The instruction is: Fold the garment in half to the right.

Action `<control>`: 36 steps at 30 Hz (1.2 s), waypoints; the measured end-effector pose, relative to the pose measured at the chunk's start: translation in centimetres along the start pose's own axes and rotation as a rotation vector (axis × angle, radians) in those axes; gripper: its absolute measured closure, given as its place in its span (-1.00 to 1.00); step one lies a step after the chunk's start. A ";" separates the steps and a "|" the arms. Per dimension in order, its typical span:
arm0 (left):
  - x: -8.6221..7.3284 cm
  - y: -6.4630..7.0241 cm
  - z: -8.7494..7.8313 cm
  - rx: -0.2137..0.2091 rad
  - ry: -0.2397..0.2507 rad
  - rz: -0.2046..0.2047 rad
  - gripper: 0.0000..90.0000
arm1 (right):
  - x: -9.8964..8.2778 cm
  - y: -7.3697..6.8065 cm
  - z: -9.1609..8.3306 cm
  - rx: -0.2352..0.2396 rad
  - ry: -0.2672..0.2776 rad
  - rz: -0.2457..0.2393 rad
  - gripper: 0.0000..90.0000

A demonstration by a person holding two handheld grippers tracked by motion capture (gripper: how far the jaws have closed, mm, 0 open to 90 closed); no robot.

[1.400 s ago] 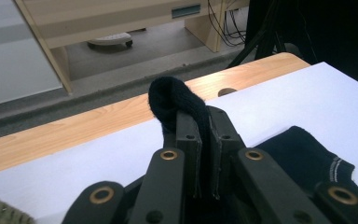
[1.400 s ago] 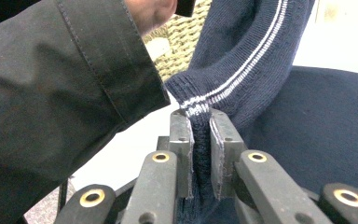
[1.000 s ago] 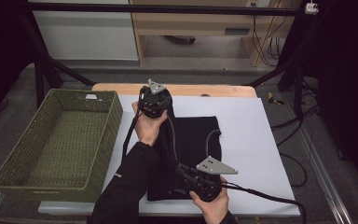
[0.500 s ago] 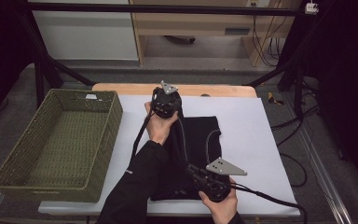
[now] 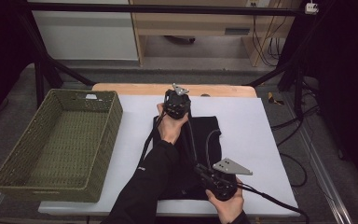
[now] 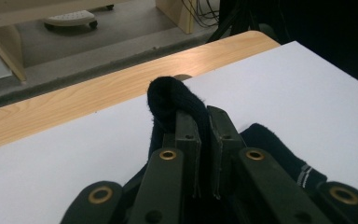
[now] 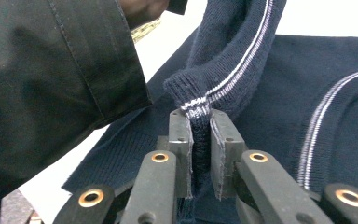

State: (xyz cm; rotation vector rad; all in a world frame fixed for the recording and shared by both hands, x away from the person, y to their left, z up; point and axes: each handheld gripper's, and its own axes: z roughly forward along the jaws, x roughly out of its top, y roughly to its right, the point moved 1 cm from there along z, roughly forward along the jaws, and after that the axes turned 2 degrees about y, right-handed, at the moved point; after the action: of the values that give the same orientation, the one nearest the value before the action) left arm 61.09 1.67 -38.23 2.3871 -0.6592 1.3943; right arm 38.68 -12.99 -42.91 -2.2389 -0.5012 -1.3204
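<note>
Jaws of both the left gripper [image 5: 176, 103] and the right gripper [image 5: 208, 176] are pinched on the dark sweater [image 5: 205, 135], which is spread on the white worktop [image 5: 256, 140], so the folding looks only begun, with the green basket [image 5: 9, 172] not yet filled.

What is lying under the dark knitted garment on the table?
Under the dark knitted garment lies the white sheet covering the table; bare white shows around it. Whether anything else lies beneath is hidden by the cloth and the sleeve.
</note>
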 end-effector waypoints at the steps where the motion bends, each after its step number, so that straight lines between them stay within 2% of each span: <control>1: 0.0 0.1 0.1 -0.001 0.004 0.003 0.86 | 0.0 0.1 -0.1 -0.003 -0.001 -0.002 0.80; 5: 0.2 0.9 0.8 0.002 0.006 0.022 0.86 | 0.0 0.4 -0.5 -0.033 -0.001 -0.004 0.80; 8: 0.3 1.3 1.4 -0.005 0.015 0.033 0.86 | 0.0 1.0 -0.8 -0.061 -0.005 0.014 0.79; 10: 0.5 1.5 2.2 -0.011 -0.012 0.051 0.84 | -0.1 1.3 -1.0 -0.089 -0.004 0.010 0.77; 11: 0.4 1.6 2.7 -0.035 -0.019 0.058 0.78 | -0.2 1.4 -1.0 -0.103 -0.008 0.014 0.75; 12: 0.3 1.7 3.1 -0.051 -0.012 0.057 0.60 | -0.3 1.6 -1.1 -0.120 -0.011 0.018 0.70; 13: 0.1 1.7 3.2 -0.067 0.003 0.047 0.43 | -0.5 1.9 -1.2 -0.137 -0.021 0.019 0.64; 14: 0.0 1.6 3.2 -0.089 0.020 0.031 0.36 | -0.8 2.3 -1.3 -0.157 -0.028 0.022 0.55; 16: -0.2 1.4 2.7 -0.128 0.047 -0.013 0.09 | -1.6 3.6 -1.6 -0.190 -0.043 0.045 0.31; 18: -0.3 1.0 1.8 -0.148 0.076 -0.039 -0.03 | -2.2 4.9 -1.9 -0.194 -0.047 0.074 0.03; 19: -0.4 0.7 1.2 -0.157 0.087 -0.049 -0.12 | -2.3 5.3 -1.9 -0.190 -0.045 0.068 -0.09; 20: -0.5 0.3 0.6 -0.163 0.097 -0.056 -0.19 | -2.2 5.6 -1.9 -0.173 -0.032 0.049 -0.11; 22: -0.8 -0.5 -0.7 -0.158 0.112 -0.046 -0.29 | -1.8 5.9 -1.5 -0.131 -0.048 0.010 -0.29; 24: -1.3 -1.3 -2.0 -0.166 0.130 -0.053 -0.43 | -1.4 6.3 -1.2 -0.071 -0.059 0.005 -0.38; 28: -3.1 -2.9 -4.3 -0.179 0.160 -0.087 -0.60 | -0.7 7.3 -1.1 -0.003 -0.035 0.029 -0.52; 30: -4.0 -3.6 -5.2 -0.180 0.138 -0.103 -0.72 | -0.4 7.8 -1.2 0.003 -0.017 0.017 -0.62; 34: -5.4 -4.6 -7.1 -0.148 0.115 -0.080 -0.84 | 0.1 8.6 -1.5 0.009 -0.025 -0.020 -0.74; 36: -6.1 -4.9 -8.0 -0.165 0.102 -0.089 -0.87 | 0.4 8.8 -1.6 0.022 -0.028 -0.024 -0.75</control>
State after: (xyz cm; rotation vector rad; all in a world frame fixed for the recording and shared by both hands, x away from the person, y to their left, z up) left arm 55.16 11.02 -39.76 2.1753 -0.6086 1.3585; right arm 42.49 -21.07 -43.91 -2.2426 -0.5519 -1.2913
